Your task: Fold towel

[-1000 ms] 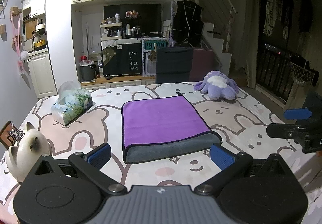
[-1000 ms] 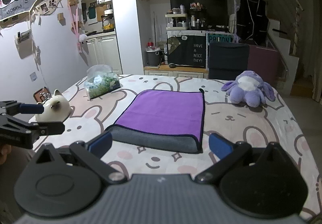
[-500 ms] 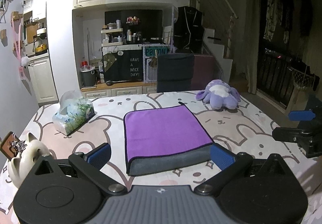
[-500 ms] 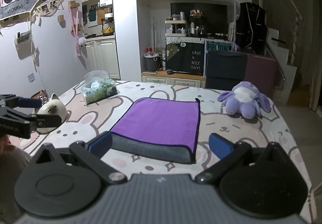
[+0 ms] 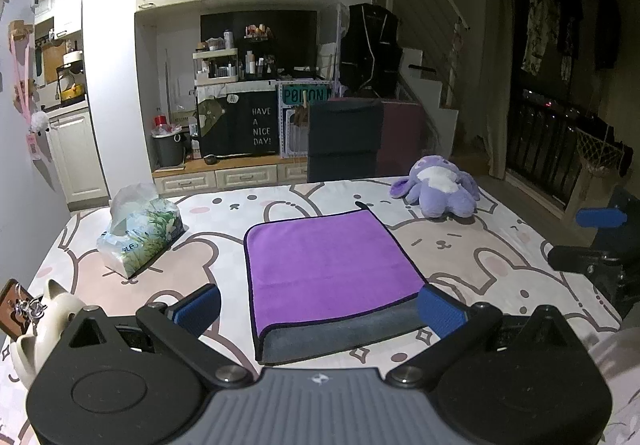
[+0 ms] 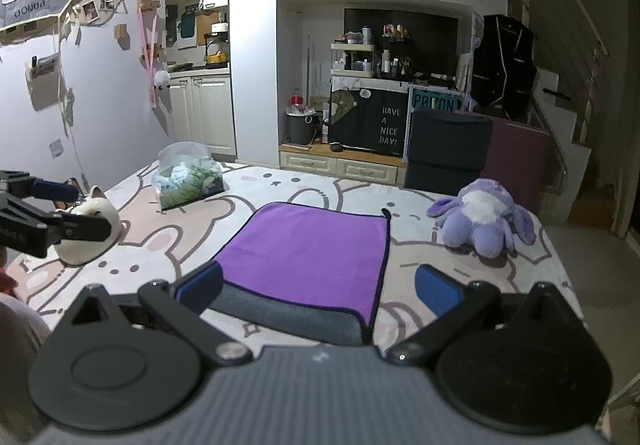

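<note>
One towel (image 5: 326,265), purple plush over a thick grey fold at 6 o'clock, flat at worktop (image 5: 480,245) centre. Left gripper (image 5: 318,307) and right gripper (image 6: 318,285) above near edge, jaws spread, empty. Best pinched at near corners, lifted evenly. Soft plush rabbit (image 5: 440,193) at 1 o'clock, crinkly tissue pack (image 5: 140,235) at 10.

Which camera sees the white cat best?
The right wrist view: the white cat sits whole on the table, only partly hidden by the left claw. In the left wrist view the cat hides behind that claw's own body.
</note>
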`<state>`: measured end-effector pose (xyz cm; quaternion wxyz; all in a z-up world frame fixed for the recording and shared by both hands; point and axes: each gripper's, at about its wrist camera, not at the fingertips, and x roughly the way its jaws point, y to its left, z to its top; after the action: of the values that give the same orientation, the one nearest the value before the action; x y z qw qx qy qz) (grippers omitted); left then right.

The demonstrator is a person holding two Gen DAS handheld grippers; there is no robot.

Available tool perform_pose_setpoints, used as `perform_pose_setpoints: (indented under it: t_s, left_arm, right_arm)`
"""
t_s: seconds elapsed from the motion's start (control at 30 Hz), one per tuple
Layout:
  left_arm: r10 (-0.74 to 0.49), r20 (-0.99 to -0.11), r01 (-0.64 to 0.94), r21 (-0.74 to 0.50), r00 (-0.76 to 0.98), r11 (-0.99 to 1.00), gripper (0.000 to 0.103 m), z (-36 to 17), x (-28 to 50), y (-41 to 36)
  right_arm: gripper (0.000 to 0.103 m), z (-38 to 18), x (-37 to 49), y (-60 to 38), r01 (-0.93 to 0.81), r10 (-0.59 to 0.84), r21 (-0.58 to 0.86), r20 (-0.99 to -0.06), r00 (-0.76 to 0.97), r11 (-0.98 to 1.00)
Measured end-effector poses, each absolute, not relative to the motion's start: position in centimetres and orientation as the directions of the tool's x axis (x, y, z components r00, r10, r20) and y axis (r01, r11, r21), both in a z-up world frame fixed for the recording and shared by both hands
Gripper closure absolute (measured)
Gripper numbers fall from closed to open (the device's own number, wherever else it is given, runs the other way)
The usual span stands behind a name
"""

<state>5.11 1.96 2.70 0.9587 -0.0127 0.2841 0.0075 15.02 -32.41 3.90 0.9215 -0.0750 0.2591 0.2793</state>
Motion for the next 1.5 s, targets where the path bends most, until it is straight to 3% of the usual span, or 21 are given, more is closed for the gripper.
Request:
perform_pose_setpoints:
  t_s: [0.33,0.7,1.5]
  left_arm:
    - [0.032,-0.577,-0.019,0.028,0.816,0.999,0.0,2.1,8.1,3.7]
    - [-0.012,-0.599,0.006,-0.012,0.801,1.0,0.0,-0.5,11.6,6.2]
    - [-0.032,-0.684,0.003,-0.043,0.729,0.999,0.0,-10.1,16.1,9.6]
  right_arm:
    - [0.0,3.7,17.8,-32.2,-0.568,0.457,-0.042,-0.547,0.702,0.822]
    - [0.0,2.2,21.1,-31.9,-0.608,0.46,-0.078,-0.58,0.672,0.79]
    - [0.0,-6.6,26.7,-32.1,-0.588,0.452,-0.03,-0.609,0.652,0.808]
